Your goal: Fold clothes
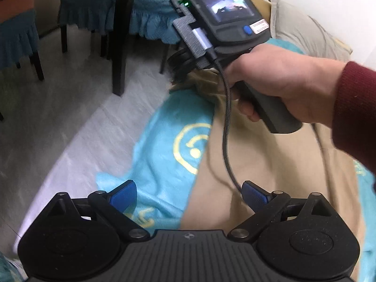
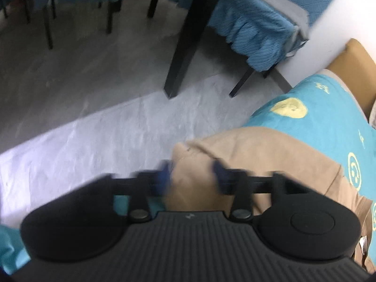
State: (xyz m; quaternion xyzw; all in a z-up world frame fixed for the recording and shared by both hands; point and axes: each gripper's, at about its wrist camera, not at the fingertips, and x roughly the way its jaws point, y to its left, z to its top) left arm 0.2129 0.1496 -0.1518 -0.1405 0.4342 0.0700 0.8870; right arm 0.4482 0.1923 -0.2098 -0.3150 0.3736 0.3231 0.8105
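Note:
A tan garment (image 1: 270, 164) lies spread over a turquoise cloth with yellow smiley prints (image 1: 174, 150). My left gripper (image 1: 189, 193) is open and empty, hovering above the garment's left edge. The right gripper unit (image 1: 225, 23), held in a hand with a dark red sleeve, shows ahead over the garment's far end. In the right wrist view the right gripper (image 2: 191, 176) is open, its blue pads blurred, on either side of a corner of the tan garment (image 2: 246, 155), which lies on the turquoise cloth (image 2: 324, 117).
Grey floor (image 1: 82, 117) lies to the left. A dark table leg (image 2: 185, 42) and chairs with blue ruffled covers (image 2: 253, 35) stand beyond. A grey pillow (image 1: 305, 35) and a cardboard box (image 2: 357, 70) sit at the far right.

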